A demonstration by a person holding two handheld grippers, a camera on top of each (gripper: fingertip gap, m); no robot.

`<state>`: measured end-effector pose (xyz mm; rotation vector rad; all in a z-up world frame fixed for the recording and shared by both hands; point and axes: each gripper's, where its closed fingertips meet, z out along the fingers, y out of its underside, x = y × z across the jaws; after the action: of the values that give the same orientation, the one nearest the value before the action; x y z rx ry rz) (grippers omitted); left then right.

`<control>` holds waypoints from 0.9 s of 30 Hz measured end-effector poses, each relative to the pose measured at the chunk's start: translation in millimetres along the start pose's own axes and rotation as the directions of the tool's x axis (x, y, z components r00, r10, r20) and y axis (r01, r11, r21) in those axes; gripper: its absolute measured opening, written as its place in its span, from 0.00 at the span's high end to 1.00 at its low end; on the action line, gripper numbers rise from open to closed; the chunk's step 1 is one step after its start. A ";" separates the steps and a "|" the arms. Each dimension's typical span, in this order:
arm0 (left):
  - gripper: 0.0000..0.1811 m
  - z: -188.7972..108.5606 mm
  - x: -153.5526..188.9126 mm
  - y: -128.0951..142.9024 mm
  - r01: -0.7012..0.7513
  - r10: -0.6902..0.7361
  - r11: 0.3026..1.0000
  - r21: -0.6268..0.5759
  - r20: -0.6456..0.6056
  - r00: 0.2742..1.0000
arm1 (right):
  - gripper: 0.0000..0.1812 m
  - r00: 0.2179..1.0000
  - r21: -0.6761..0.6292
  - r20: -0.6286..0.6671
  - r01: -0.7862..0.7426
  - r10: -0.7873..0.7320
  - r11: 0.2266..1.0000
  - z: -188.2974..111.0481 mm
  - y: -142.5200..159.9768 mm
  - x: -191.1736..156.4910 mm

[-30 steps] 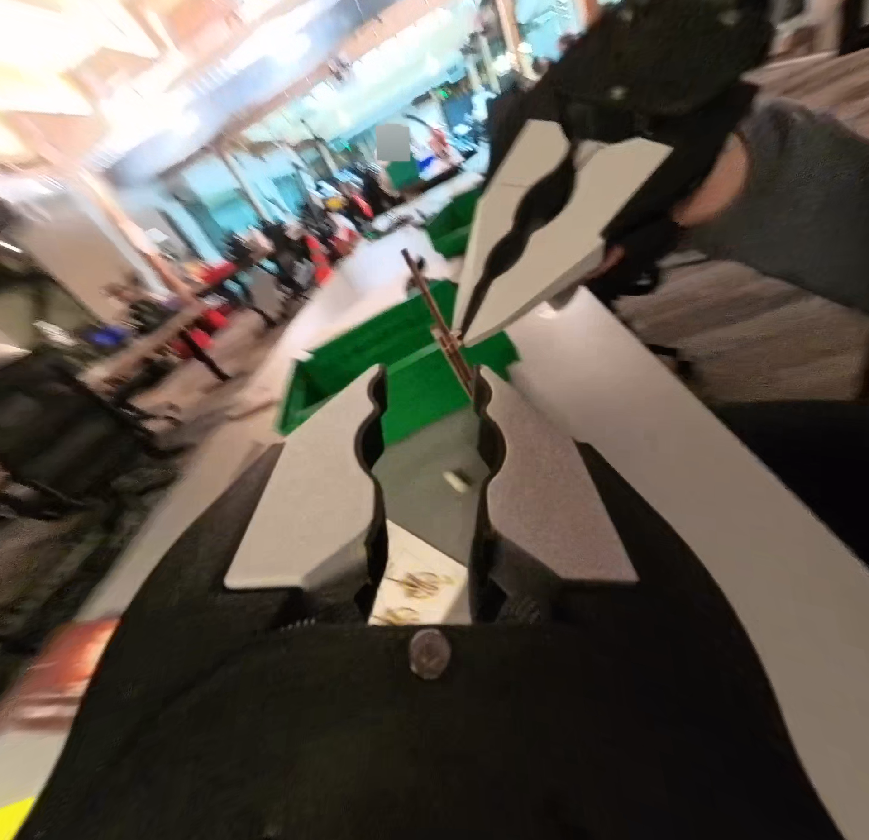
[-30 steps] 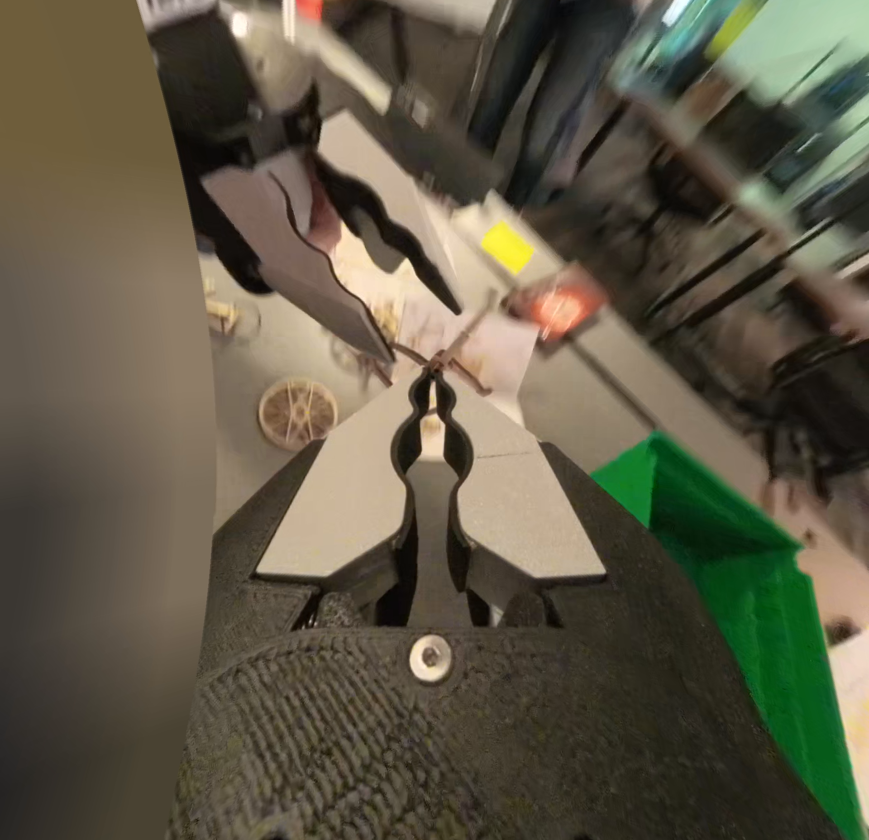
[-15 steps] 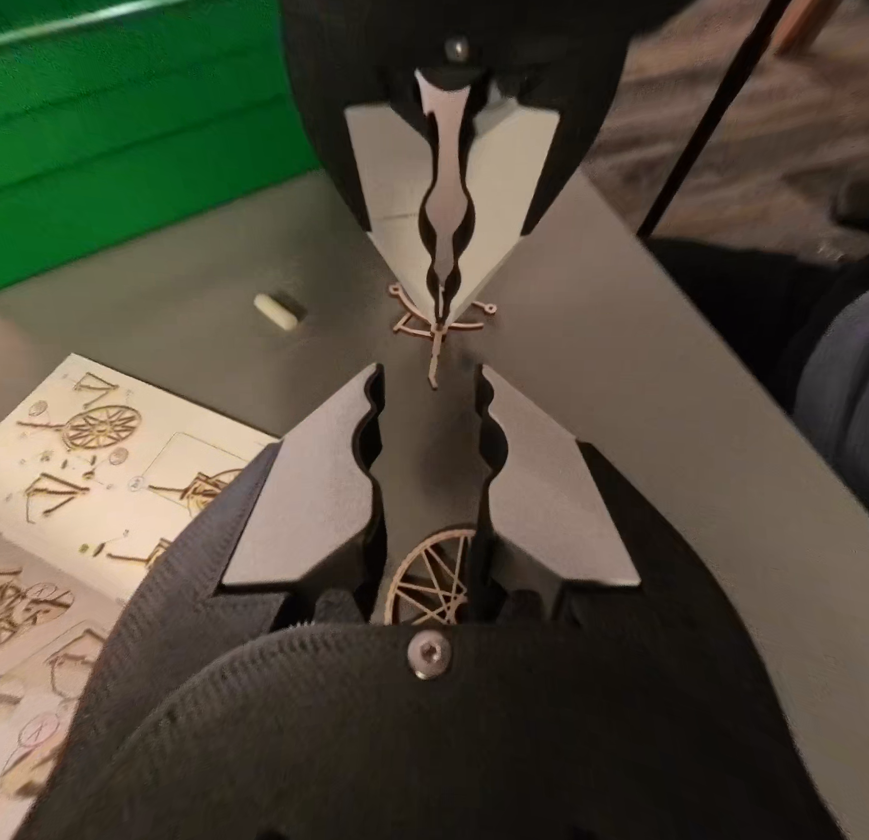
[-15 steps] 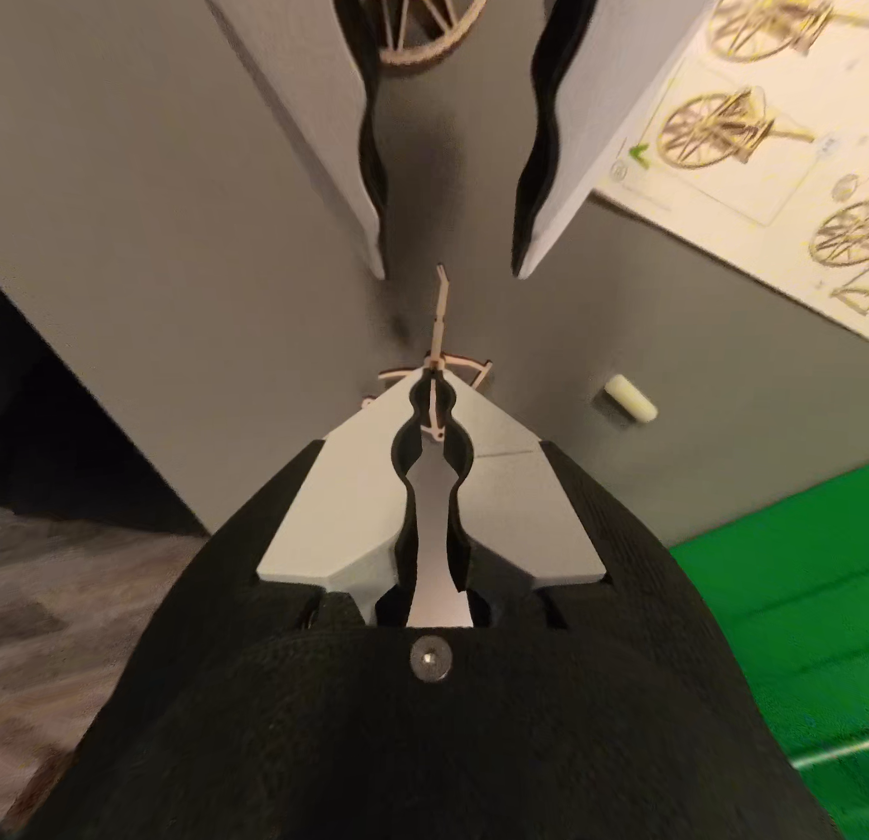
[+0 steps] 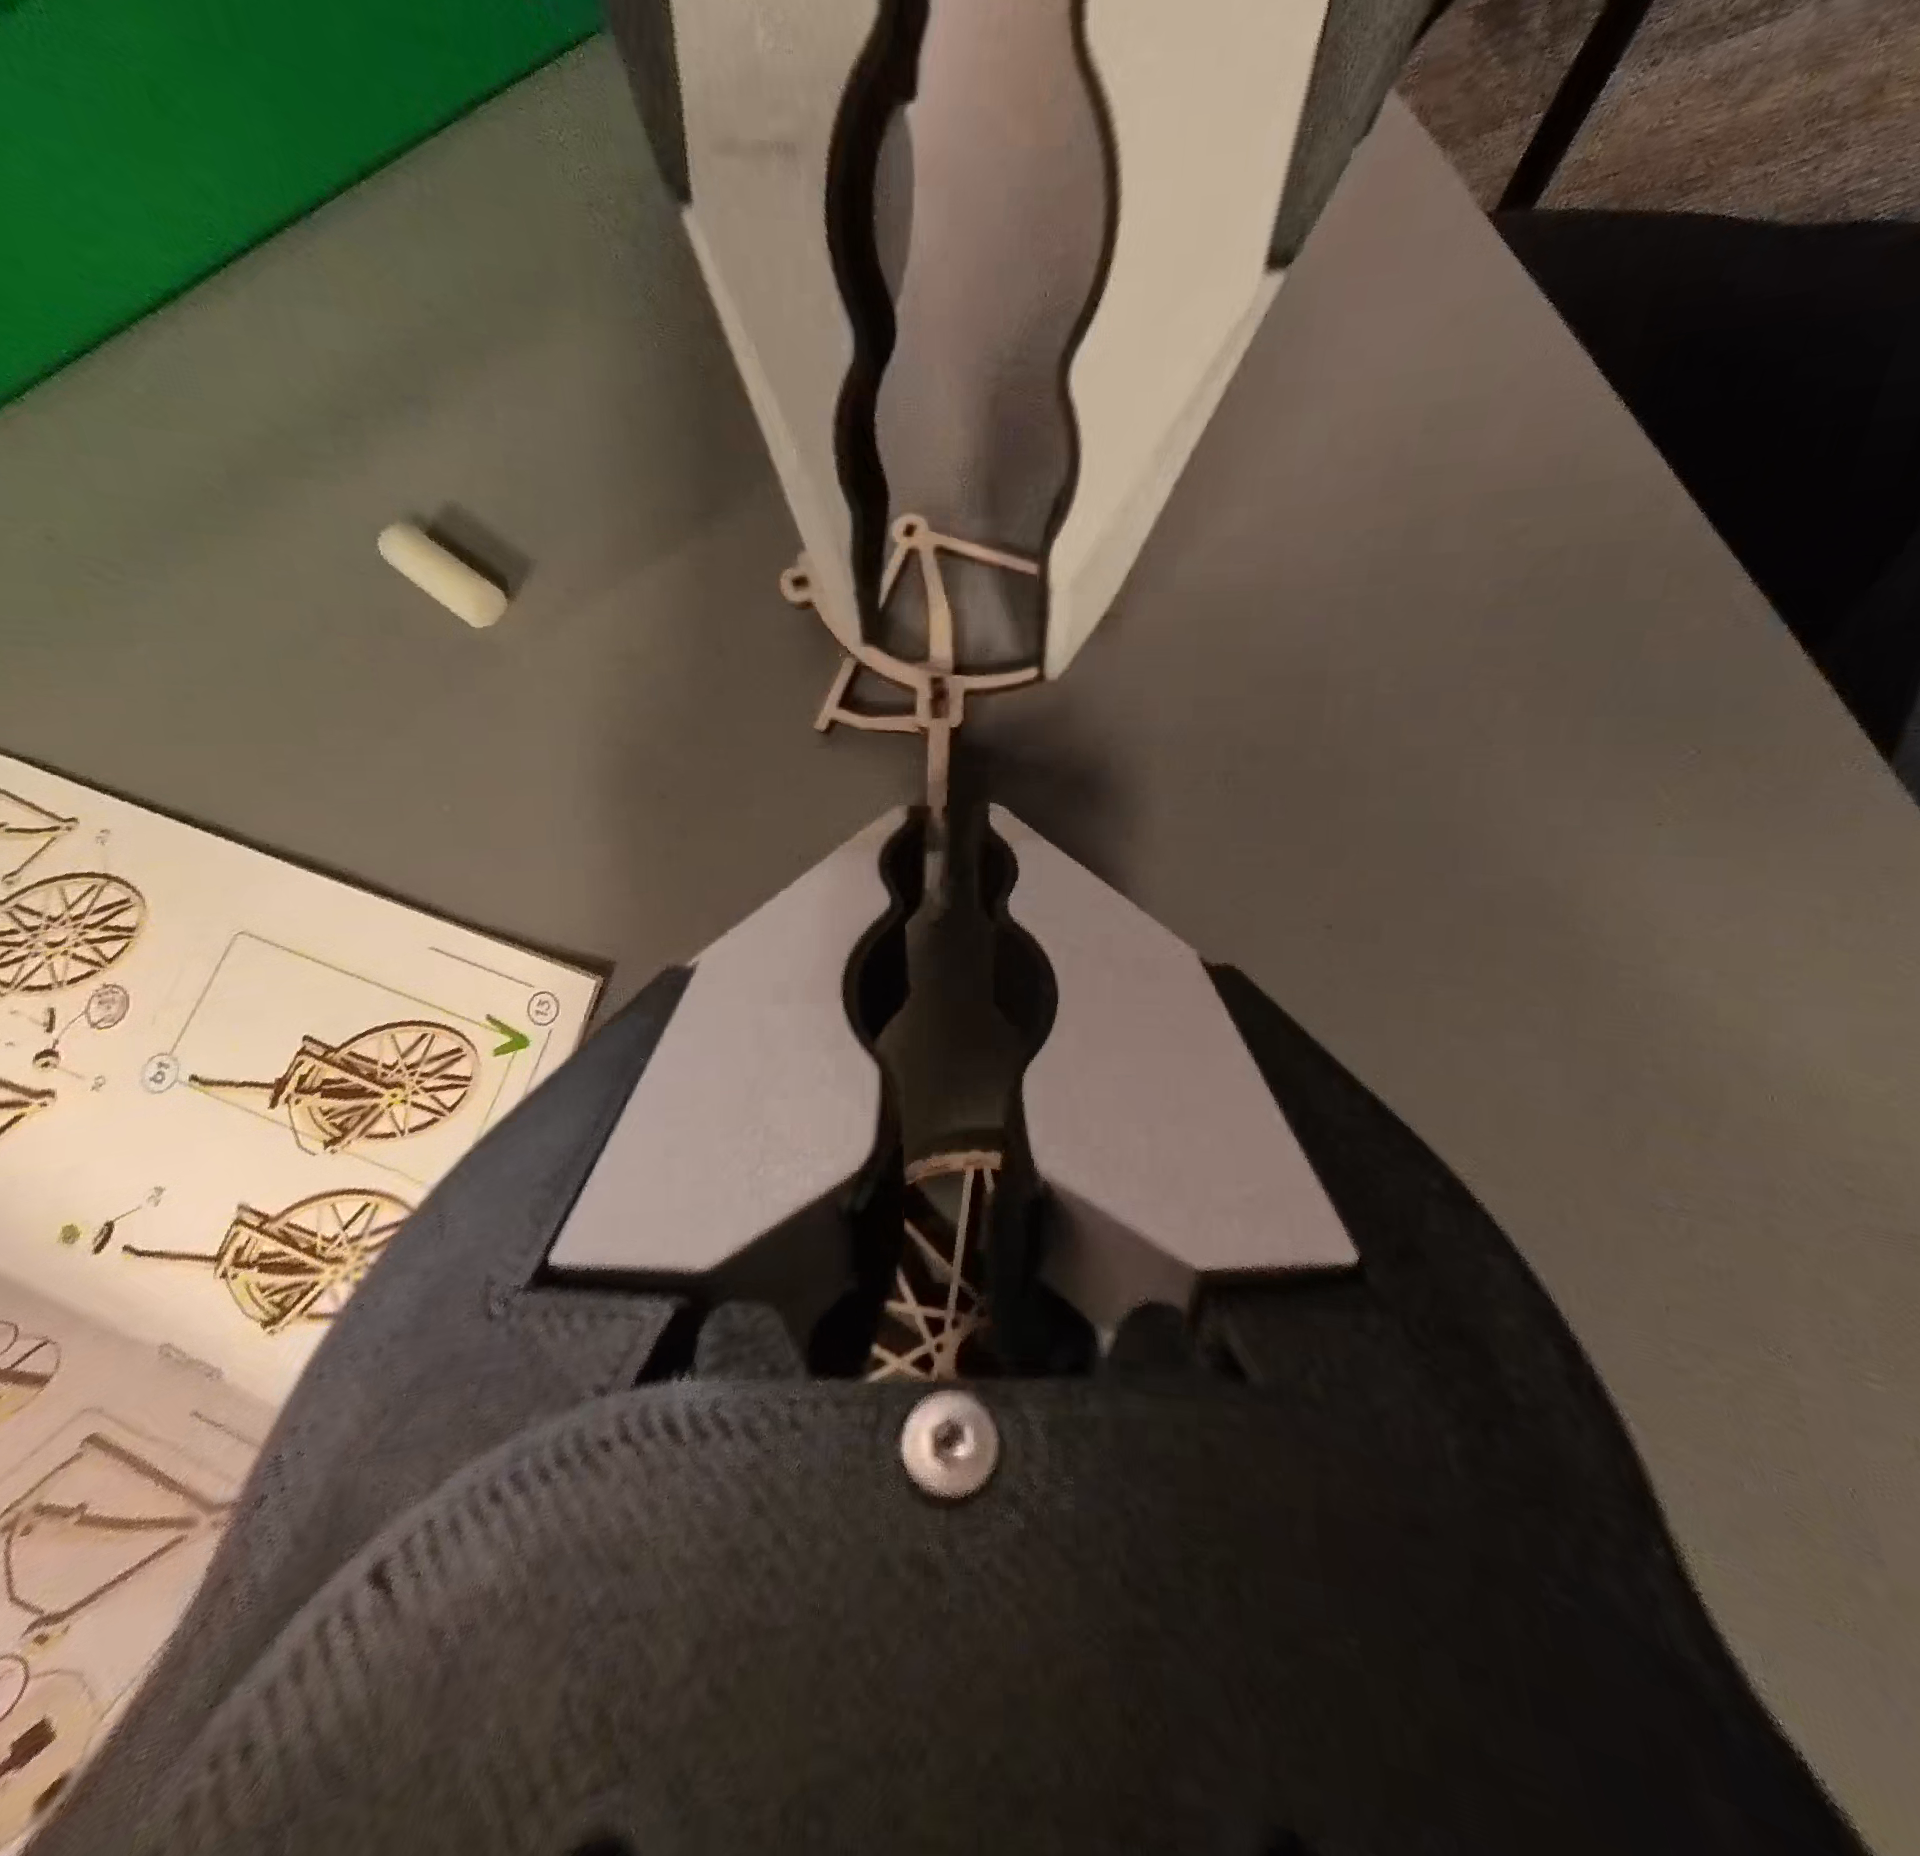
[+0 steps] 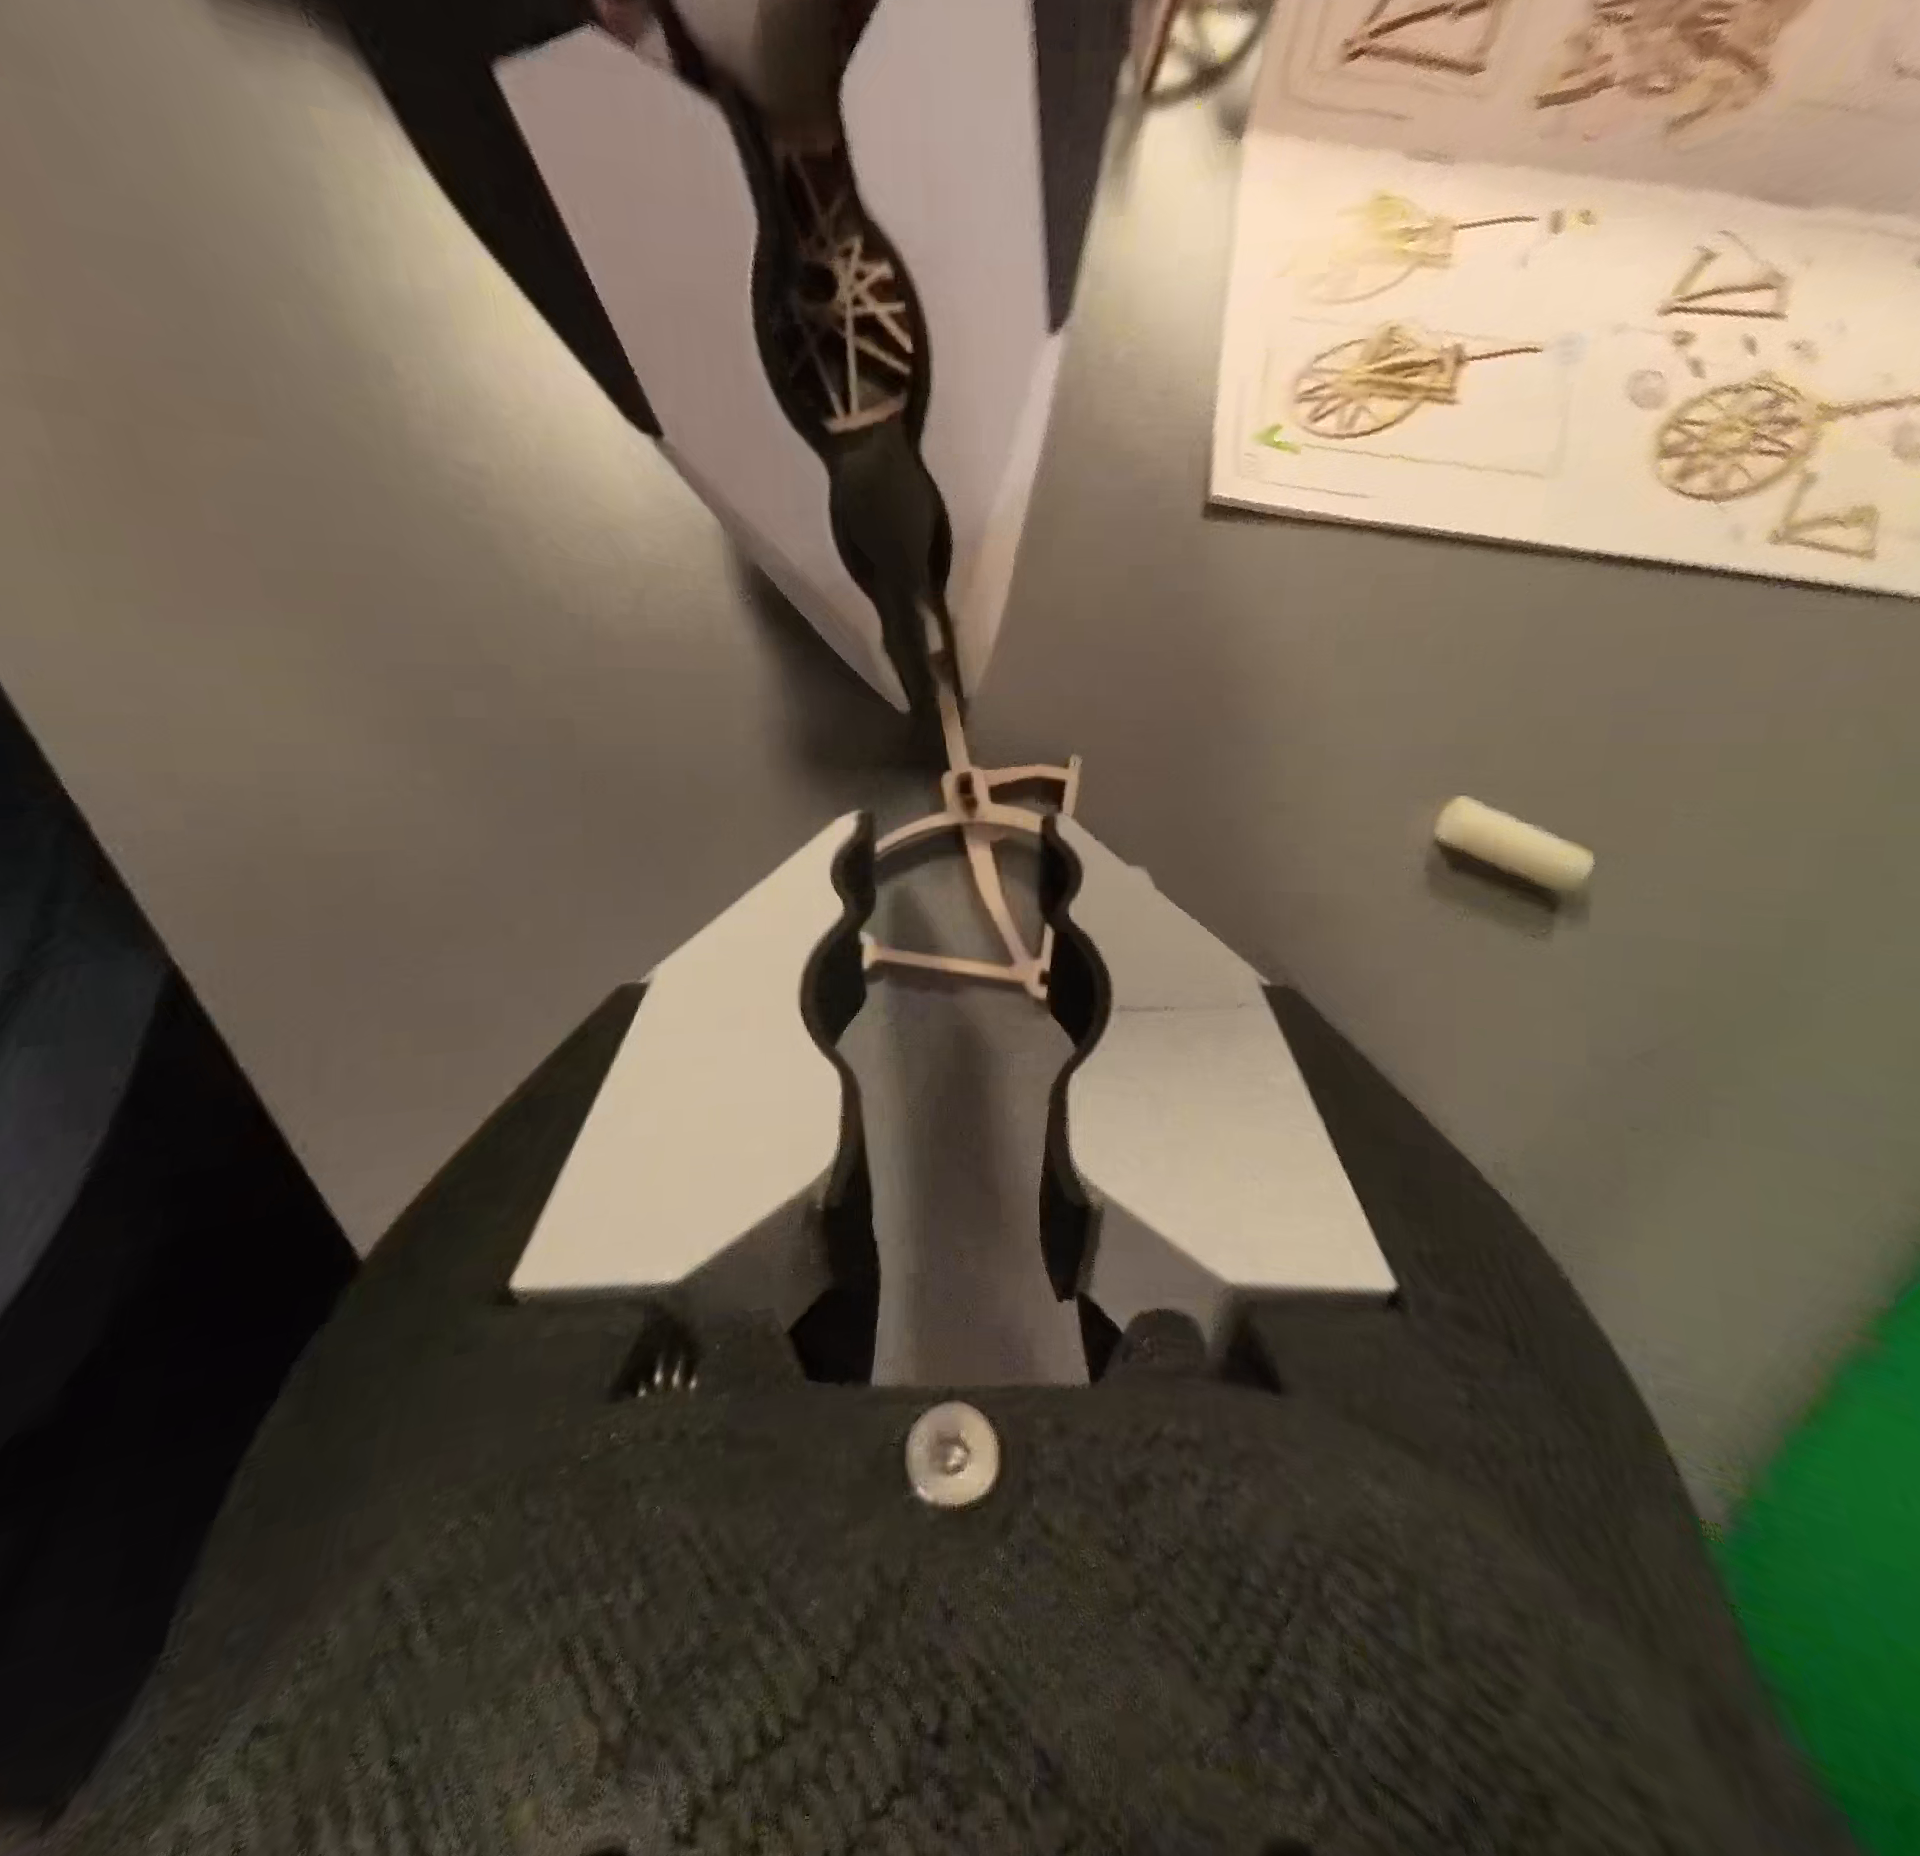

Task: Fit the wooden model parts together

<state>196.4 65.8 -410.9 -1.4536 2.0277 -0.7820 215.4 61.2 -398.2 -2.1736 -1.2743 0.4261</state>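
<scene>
A thin wooden frame piece (image 5: 904,684) with a curved bar and a long rod lies low over the grey table (image 5: 1403,767). My left gripper (image 5: 945,824) is shut on the end of its rod. The right wrist view shows the same grip (image 6: 935,689). My right gripper (image 6: 956,830) is open, with its fingertips on either side of the frame piece (image 6: 987,871) and the jaws apart. It faces the left gripper tip to tip (image 5: 951,663). A spoked wooden wheel (image 5: 940,1256) lies on the table under the left gripper and also shows in the right wrist view (image 6: 852,341).
A printed instruction sheet (image 5: 260,1079) lies left of the left gripper, and also shows in the right wrist view (image 6: 1558,352). A small pale peg (image 5: 442,587) (image 6: 1512,856) lies on the table. A green bin (image 5: 208,92) stands beyond it. The table edge (image 5: 1662,456) runs close on the other side. My left and right fingertips are right by each other. It is some 8 centimeters from my left tips to the spoked wooden wheel (image 5: 940,1256). It is also in sight in the right wrist view (image 6: 865,351).
Both grippers came down from mid-air to the table. My left gripper closed on the rod of the frame piece. My right gripper, shut on the frame before, has opened.
</scene>
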 end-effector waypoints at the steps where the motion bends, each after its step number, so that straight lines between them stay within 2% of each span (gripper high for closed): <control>1: 0.97 0.9 1.0 -0.6 0.000 0.000 1.000 0.006 -0.007 1.000 | 0.85 0.999 0.056 -0.014 -0.036 0.036 0.998 -3.6 -0.5 -0.1; 4: 0.99 2.1 1.4 -1.6 -0.006 0.006 1.000 0.009 -0.013 1.000 | 1.00 0.981 0.248 -0.090 -0.147 0.174 0.957 -12.5 -8.5 8.1; 7: 0.99 2.4 0.4 -1.9 0.010 -0.009 1.000 0.011 -0.005 1.000 | 1.00 0.956 0.392 -0.103 -0.215 0.275 0.894 -15.8 -19.7 6.4; 9: 0.99 2.5 -2.0 -2.0 0.003 -0.003 1.000 0.008 0.025 1.000 | 1.00 0.939 0.408 -0.161 -0.216 0.303 0.887 -14.9 -20.1 9.2; 12: 0.99 2.0 -9.7 -3.8 -0.025 0.023 1.000 0.018 0.111 0.994 | 1.00 0.890 0.445 -0.317 -0.166 0.328 0.880 -23.7 -25.6 22.5; 15: 0.99 1.9 -12.4 -4.9 0.048 -0.053 0.998 0.048 0.098 0.994 | 1.00 0.866 0.484 -0.395 -0.090 0.309 0.870 -29.7 -37.8 23.4; 19: 0.99 -8.3 -18.2 -14.4 0.183 -0.189 0.973 0.142 0.030 0.982 | 0.99 0.766 0.455 -0.608 0.122 0.207 0.882 -50.4 -43.3 35.1; 21: 0.99 -18.4 -22.7 -20.5 0.261 -0.259 0.945 0.195 -0.034 0.965 | 0.84 0.740 0.409 -0.669 0.298 0.061 0.862 -60.1 -52.5 26.6; 23: 0.99 -27.1 -21.6 -22.8 0.308 -0.286 0.929 0.206 -0.130 0.949 | 0.68 0.703 0.267 -0.700 0.417 -0.123 0.869 -56.7 -49.6 20.5; 25: 0.99 -33.4 -12.8 -23.6 0.345 -0.293 0.920 0.188 -0.254 0.922 | 0.66 0.634 0.056 -0.706 0.495 -0.316 0.867 -46.9 -39.8 21.8; 27: 0.99 -37.9 -4.8 -25.8 0.383 -0.305 0.906 0.181 -0.350 0.886 | 0.71 0.546 -0.113 -0.681 0.581 -0.489 0.806 -38.2 -35.8 20.0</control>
<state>188.1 69.5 -365.8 -1.6486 1.8162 -1.4452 221.1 79.9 -345.6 -1.4544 -1.3166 -0.5165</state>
